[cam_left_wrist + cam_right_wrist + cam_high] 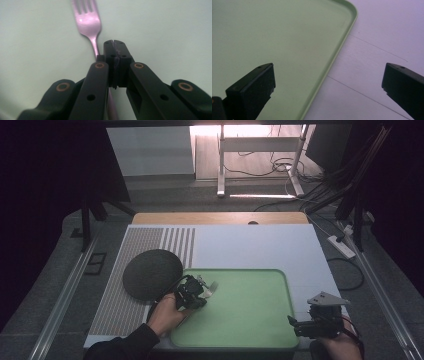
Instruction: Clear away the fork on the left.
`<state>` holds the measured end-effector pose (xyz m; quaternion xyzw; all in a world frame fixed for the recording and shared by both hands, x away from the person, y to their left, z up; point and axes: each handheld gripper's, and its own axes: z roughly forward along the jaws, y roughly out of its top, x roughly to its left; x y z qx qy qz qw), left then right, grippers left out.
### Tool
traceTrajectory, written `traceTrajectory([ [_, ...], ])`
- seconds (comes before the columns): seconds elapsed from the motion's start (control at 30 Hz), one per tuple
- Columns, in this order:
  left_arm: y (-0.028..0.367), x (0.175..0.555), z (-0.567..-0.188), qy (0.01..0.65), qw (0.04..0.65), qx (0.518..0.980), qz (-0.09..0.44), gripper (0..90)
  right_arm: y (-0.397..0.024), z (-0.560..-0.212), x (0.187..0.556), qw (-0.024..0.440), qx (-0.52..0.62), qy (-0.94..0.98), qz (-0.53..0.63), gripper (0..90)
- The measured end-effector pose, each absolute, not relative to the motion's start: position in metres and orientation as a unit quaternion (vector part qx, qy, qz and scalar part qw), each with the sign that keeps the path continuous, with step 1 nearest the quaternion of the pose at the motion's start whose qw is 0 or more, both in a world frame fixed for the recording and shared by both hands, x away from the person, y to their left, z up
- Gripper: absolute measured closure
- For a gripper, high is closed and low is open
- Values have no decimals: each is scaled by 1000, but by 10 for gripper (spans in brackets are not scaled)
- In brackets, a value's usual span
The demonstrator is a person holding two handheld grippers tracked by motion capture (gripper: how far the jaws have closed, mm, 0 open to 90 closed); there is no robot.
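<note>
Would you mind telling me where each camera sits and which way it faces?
High view: above the person's side, looking forward and down on the table, green tray and dark round mat; both forearms and hands enter from below.
Left gripper view: on the left gripper, looking along its shut jaws at the fork.
Right gripper view: on the right gripper, jaws open, over the tray's edge.
All three share the tray.

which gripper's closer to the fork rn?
Left. The left gripper is right at the fork on the green tray, its shut fingers alongside the handle. The right gripper sits open at the tray's near right edge, well away from it.
</note>
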<state>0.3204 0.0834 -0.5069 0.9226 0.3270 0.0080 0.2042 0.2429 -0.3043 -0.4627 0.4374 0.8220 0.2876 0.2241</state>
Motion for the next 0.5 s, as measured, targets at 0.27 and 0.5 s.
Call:
traceTrajectory([
  [0.27,107,329,-508,355,203,912,4,886,-304,-463,243,224,436,823,288,0],
  [0.5,121,332,-508,371,204,906,-9,885,-304,-463,243,225,436,822,290,0],
])
